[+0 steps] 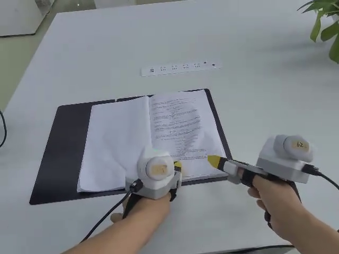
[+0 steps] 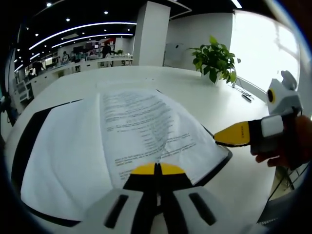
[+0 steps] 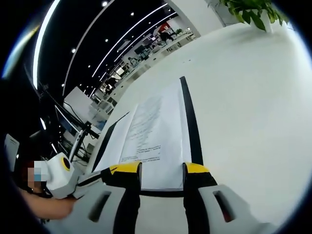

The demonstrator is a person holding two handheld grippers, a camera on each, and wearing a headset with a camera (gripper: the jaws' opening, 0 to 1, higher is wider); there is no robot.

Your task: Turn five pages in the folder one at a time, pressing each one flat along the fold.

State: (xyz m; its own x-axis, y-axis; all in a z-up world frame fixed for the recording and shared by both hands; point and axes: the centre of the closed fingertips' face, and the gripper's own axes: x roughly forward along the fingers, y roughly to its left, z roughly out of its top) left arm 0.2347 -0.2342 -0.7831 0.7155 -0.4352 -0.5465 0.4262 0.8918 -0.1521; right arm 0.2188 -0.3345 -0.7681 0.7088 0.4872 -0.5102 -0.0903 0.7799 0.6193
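Black folder (image 1: 63,153) lies open and flat on the white table (image 1: 265,79), with a blank sheet (image 1: 116,143) on its left half and a printed page (image 1: 180,124) on its right. Left gripper (image 1: 177,165) sits at the folder's near edge by the fold, jaws pressed together over the printed page's bottom margin. Right gripper (image 1: 214,161) hovers at the folder's near right corner, jaws parted, nothing between them.

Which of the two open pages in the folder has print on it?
The right-hand page, covered in lines of text; the left-hand page beside it is blank white.
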